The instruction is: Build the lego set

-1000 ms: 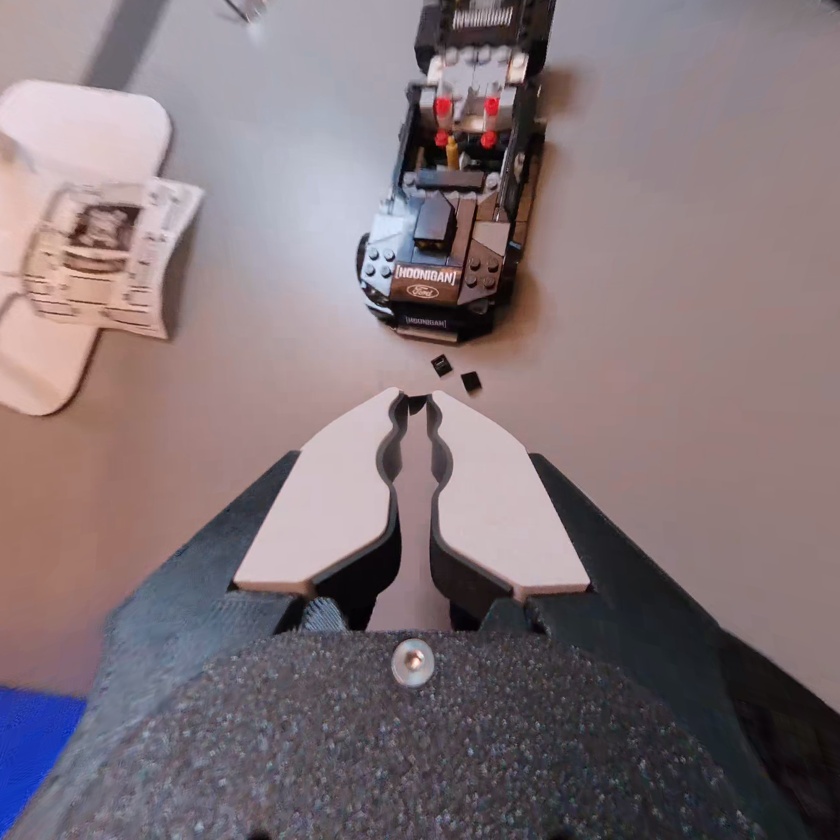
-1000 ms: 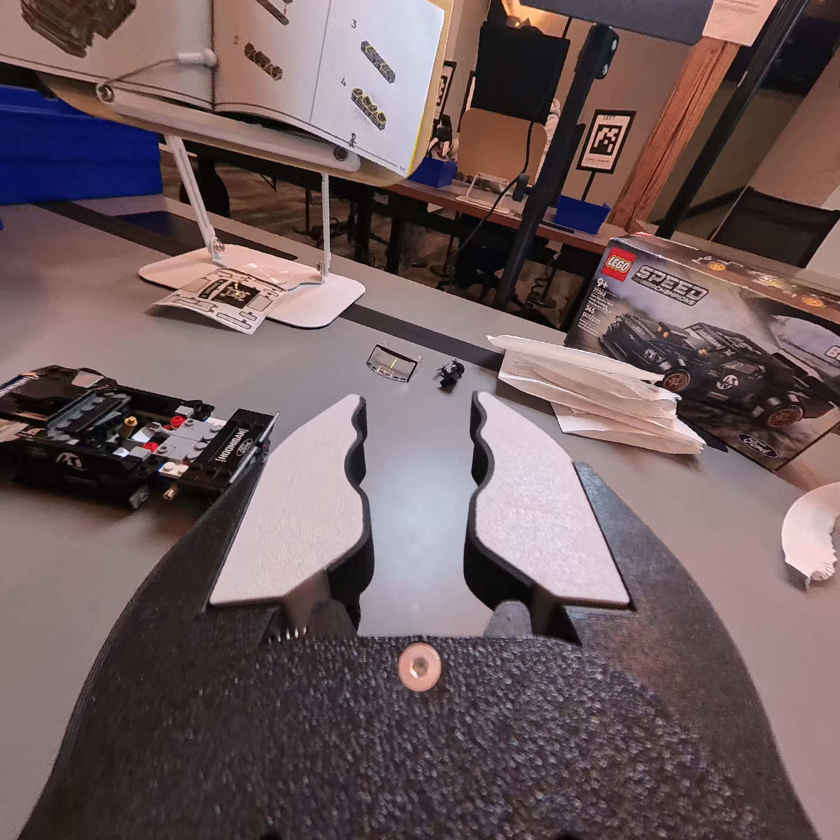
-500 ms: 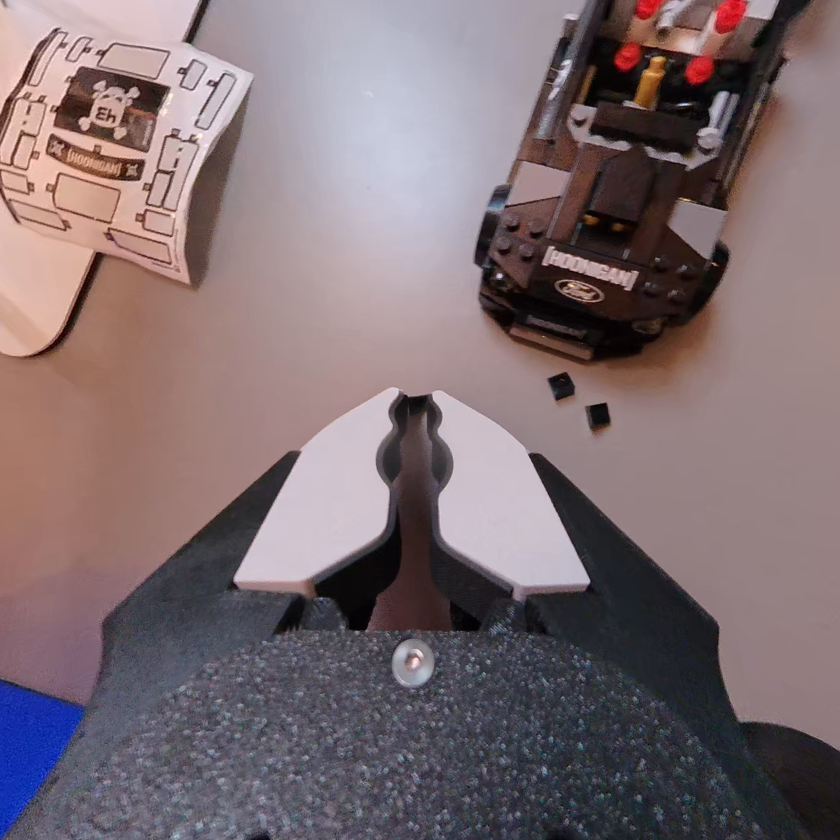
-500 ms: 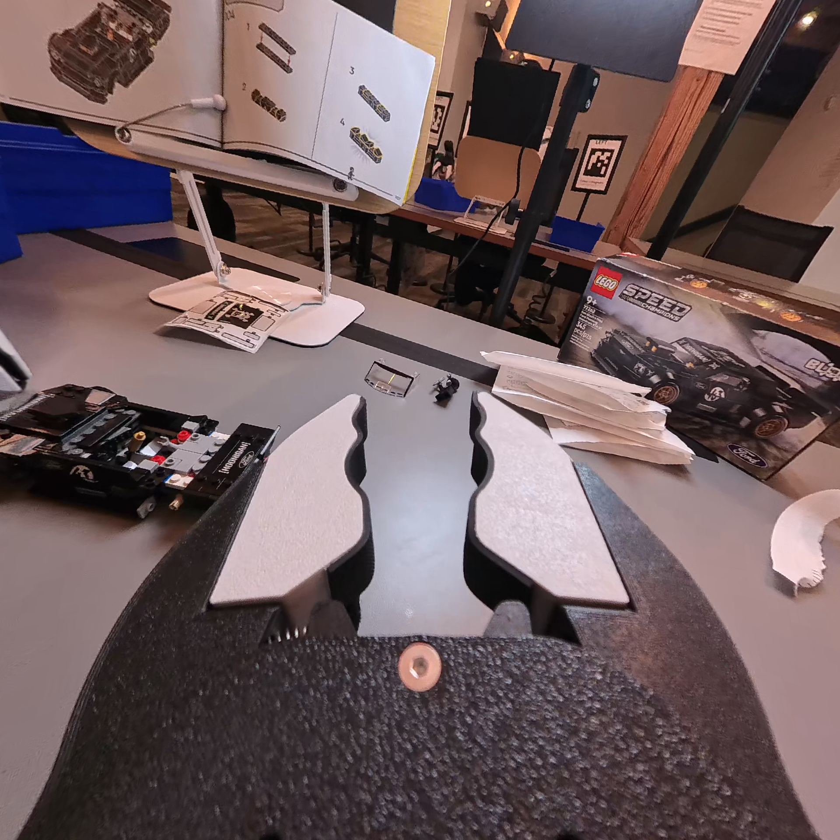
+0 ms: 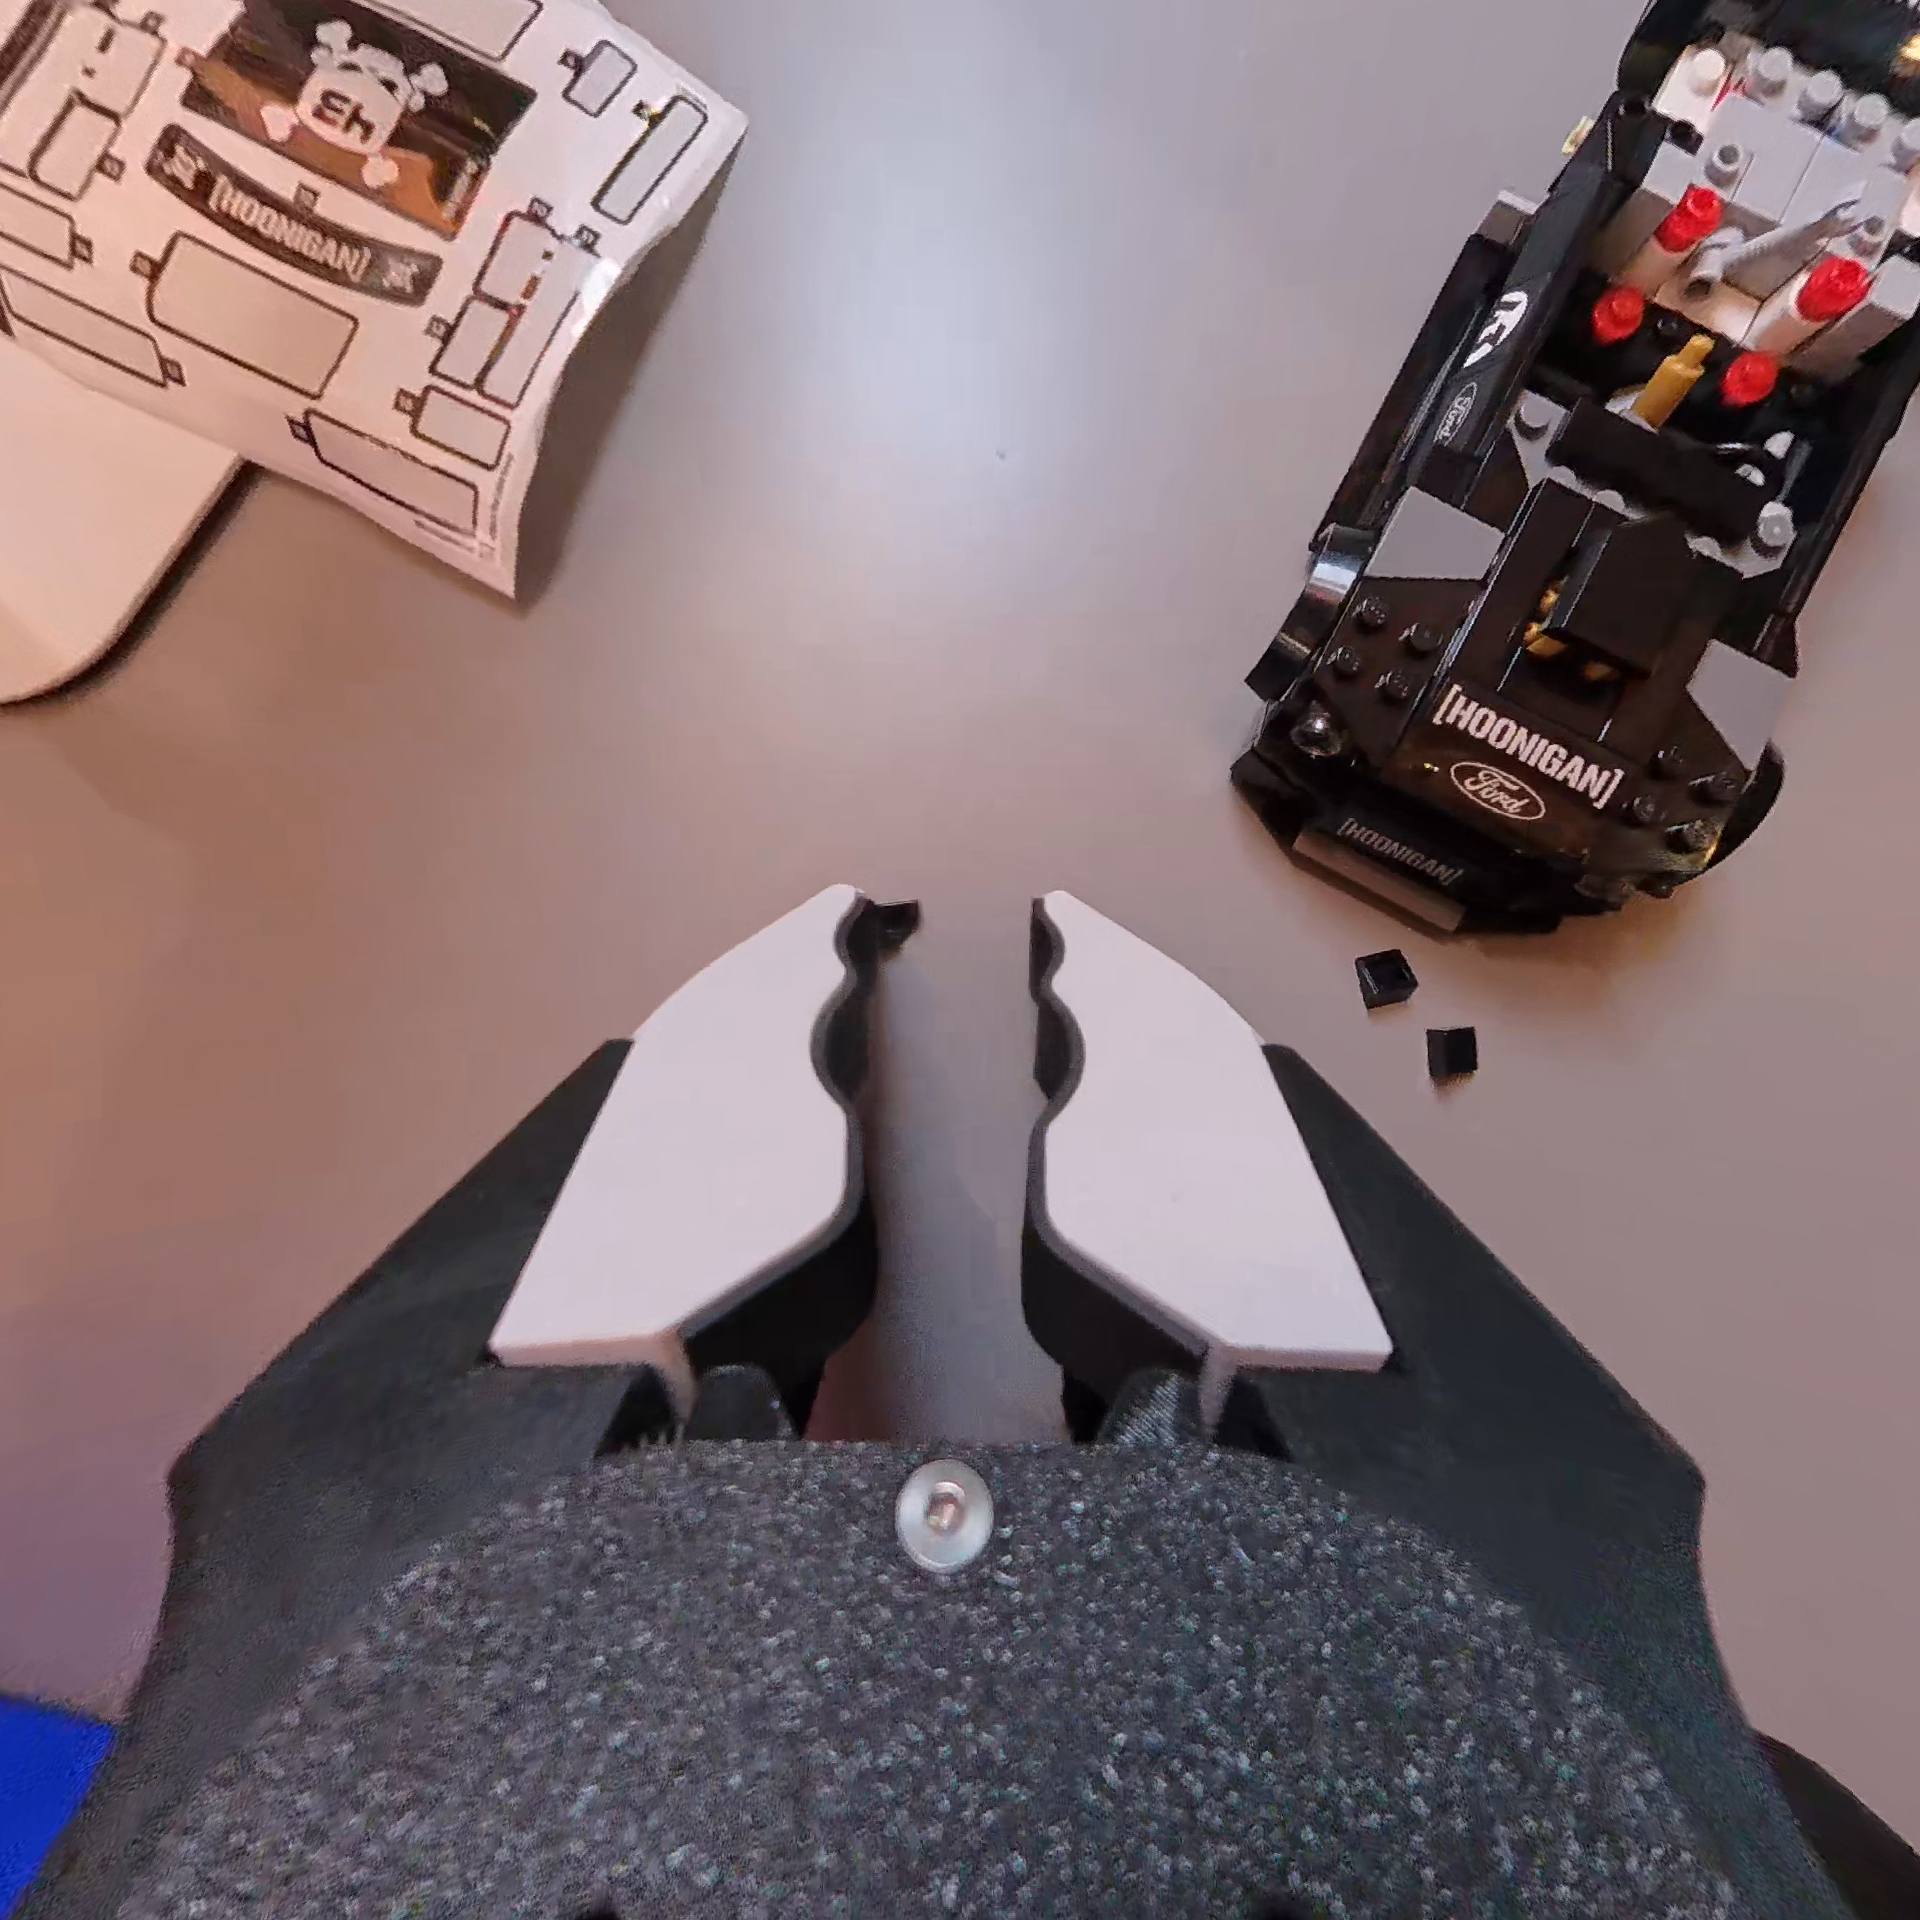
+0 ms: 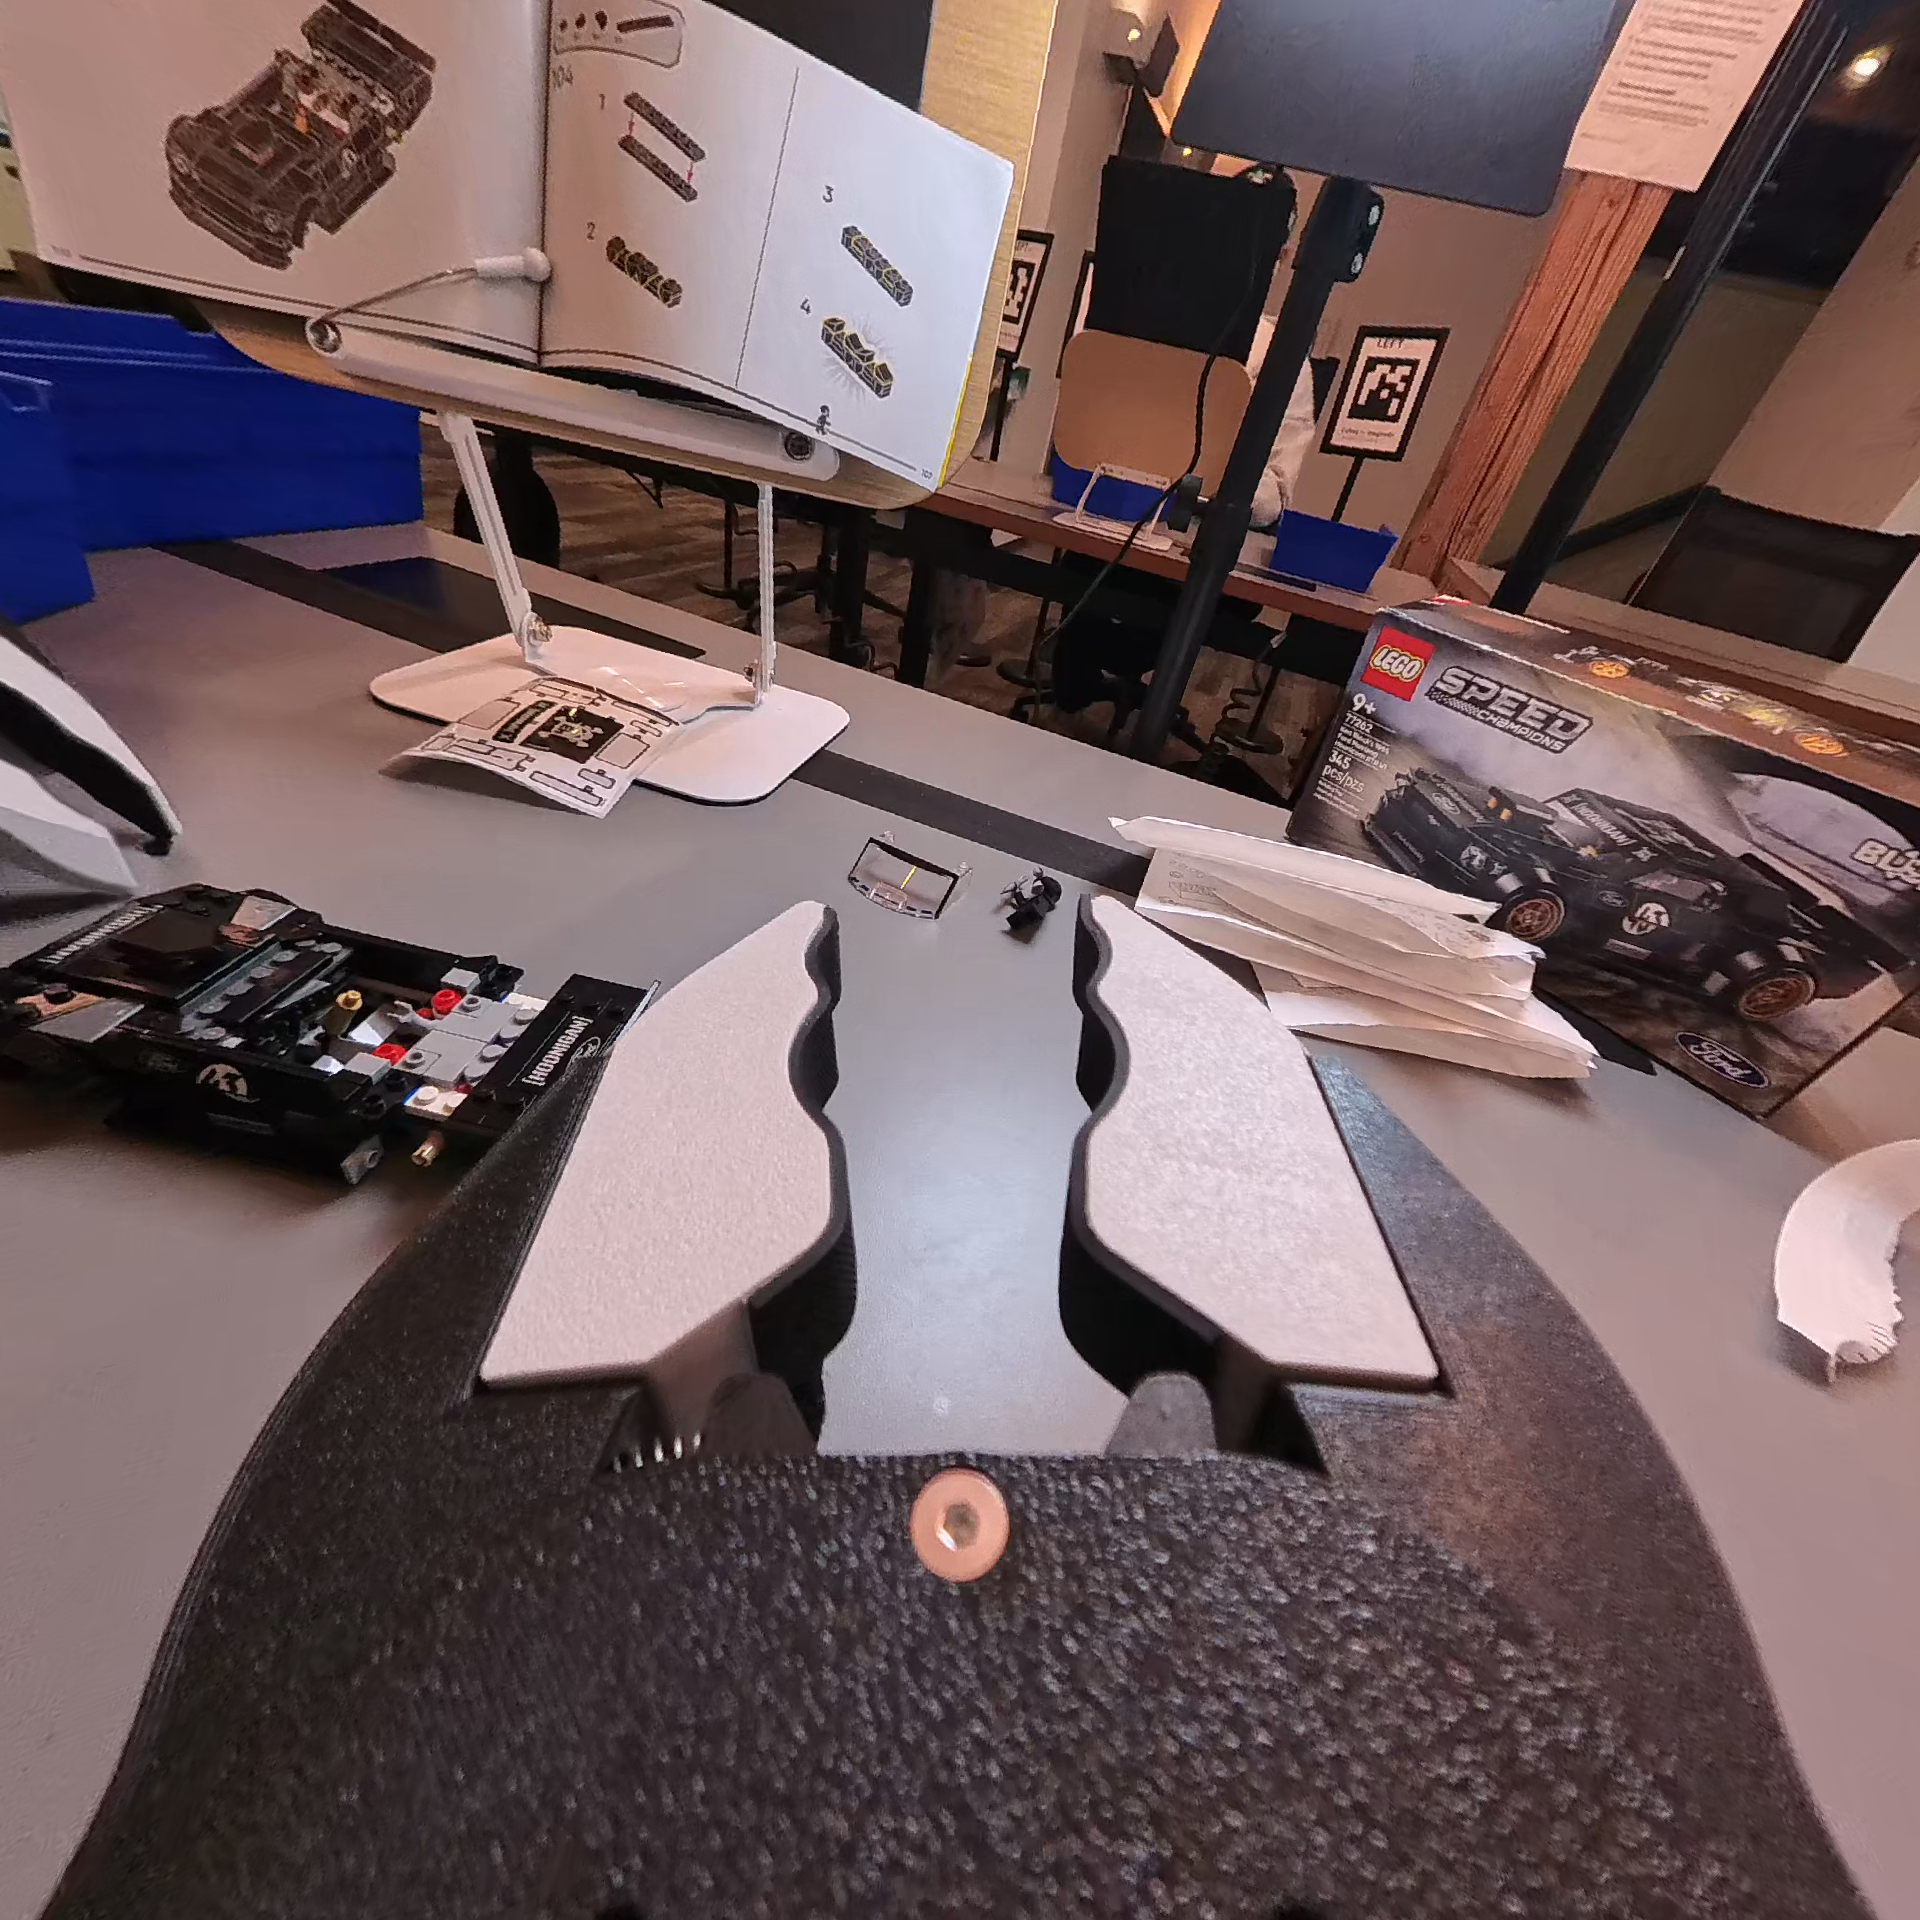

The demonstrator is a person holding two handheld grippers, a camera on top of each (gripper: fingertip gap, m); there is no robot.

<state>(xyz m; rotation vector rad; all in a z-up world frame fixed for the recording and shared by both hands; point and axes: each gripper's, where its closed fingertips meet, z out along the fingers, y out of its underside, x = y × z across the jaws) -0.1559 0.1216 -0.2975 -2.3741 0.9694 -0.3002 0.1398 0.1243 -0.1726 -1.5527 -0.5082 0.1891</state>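
The left gripper (image 5: 945,914) has its fingers (image 5: 727,1122) parted with a clear gap, and a tiny black piece (image 5: 894,923) clings to the inner tip of the left finger, not clamped from both sides. The right gripper (image 6: 954,914) is spread wider and holds nothing.

The landmark is the half-built black lego car (image 5: 1621,540) on the grey tabletop (image 5: 935,468). Two small black bricks (image 5: 1384,981) lie loose just in front of the car's nose. The sticker sheet (image 5: 312,249) lies well off to the car's left, partly on the white stand base (image 6: 727,727) that carries the open instruction booklet (image 6: 540,197). Beyond the car sit a clear windscreen piece (image 6: 906,878), paper bags (image 6: 1351,966) and the set's box (image 6: 1642,862).
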